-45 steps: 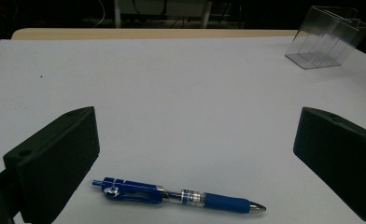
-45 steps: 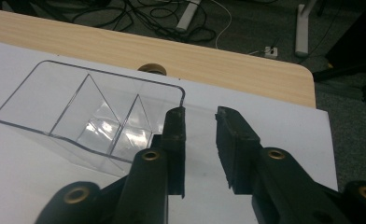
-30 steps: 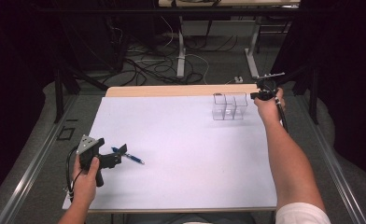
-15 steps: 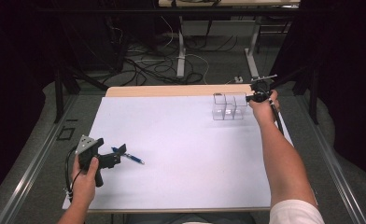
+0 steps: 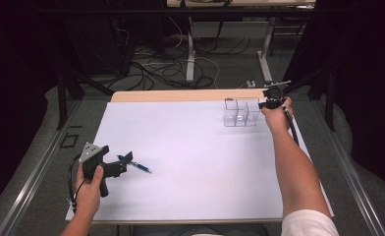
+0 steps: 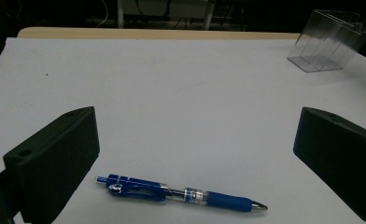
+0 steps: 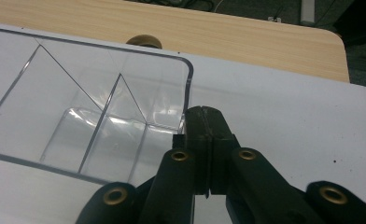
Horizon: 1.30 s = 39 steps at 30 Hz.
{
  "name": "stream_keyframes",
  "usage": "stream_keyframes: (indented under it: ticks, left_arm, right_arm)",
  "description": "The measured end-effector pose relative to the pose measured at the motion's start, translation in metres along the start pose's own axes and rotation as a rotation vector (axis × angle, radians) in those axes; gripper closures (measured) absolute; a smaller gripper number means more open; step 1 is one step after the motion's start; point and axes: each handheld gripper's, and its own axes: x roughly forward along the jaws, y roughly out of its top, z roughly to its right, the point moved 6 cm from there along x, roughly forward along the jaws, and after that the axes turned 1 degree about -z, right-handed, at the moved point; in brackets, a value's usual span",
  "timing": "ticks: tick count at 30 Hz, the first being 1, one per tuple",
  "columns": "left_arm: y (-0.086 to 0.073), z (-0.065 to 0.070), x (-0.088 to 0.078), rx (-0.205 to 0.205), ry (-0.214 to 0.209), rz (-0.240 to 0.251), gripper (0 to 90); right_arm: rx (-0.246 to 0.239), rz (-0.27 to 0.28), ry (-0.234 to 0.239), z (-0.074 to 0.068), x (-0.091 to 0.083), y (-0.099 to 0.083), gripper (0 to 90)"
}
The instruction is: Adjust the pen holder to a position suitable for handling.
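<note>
A blue pen [image 5: 137, 166] lies on the white sheet near the front left. My left gripper [image 5: 123, 163] rests low on the sheet with its jaws wide open. In the left gripper view the pen [image 6: 181, 193] lies crosswise between the jaws of the left gripper [image 6: 195, 123], touched by neither. A clear divided box [image 5: 239, 113] stands at the far right and also appears in the left gripper view [image 6: 330, 44]. My right gripper [image 5: 268, 101] is at its right side. In the right gripper view the right gripper [image 7: 204, 119] has its jaws pressed together against the corner wall of the box [image 7: 102, 107]; a pinch on the wall cannot be told.
The white sheet [image 5: 200, 162] covers most of the table, leaving a wooden strip [image 5: 180, 95] along the far edge. Cables and table legs [image 5: 190, 54] lie on the floor beyond. Metal rails run along both sides.
The right hand has shifted slightly left, closer to the clear box. The left gripper, the pen and the box have stayed where they were.
</note>
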Motion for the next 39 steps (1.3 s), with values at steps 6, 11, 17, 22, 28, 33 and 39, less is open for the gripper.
stream_keyframes:
  ticks: [6, 11, 17, 22, 28, 33, 39]
  left_arm:
    - [0.000, 0.000, 0.000, -0.001, -0.001, -0.001, 0.1]
    - [-0.001, 0.000, 0.000, 0.006, -0.002, -0.008, 0.1]
    - [0.000, 0.000, 0.001, -0.003, -0.001, -0.002, 0.1]
    - [0.000, 0.001, 0.000, -0.002, -0.001, -0.003, 0.1]
    - [0.000, 0.001, 0.000, -0.002, -0.003, 0.000, 0.1]
    - [0.000, 0.001, 0.000, 0.010, -0.005, -0.008, 0.1]
    - [0.000, 0.001, 0.000, 0.010, -0.007, -0.006, 0.1]
  right_arm:
    - [0.006, 0.000, 0.011, -0.003, 0.000, 0.000, 90.0]
    - [-0.009, 0.002, 0.026, -0.009, 0.000, 0.000, 90.0]
    - [-0.036, 0.008, 0.054, -0.025, 0.003, 0.001, 90.0]
    - [-0.056, 0.013, 0.085, -0.042, 0.006, 0.002, 90.0]
    - [-0.070, 0.016, 0.115, -0.061, 0.008, 0.003, 90.0]
    - [-0.088, 0.010, 0.128, -0.074, 0.010, 0.004, 90.0]
    - [-0.107, 0.010, 0.160, -0.102, 0.014, 0.005, 90.0]
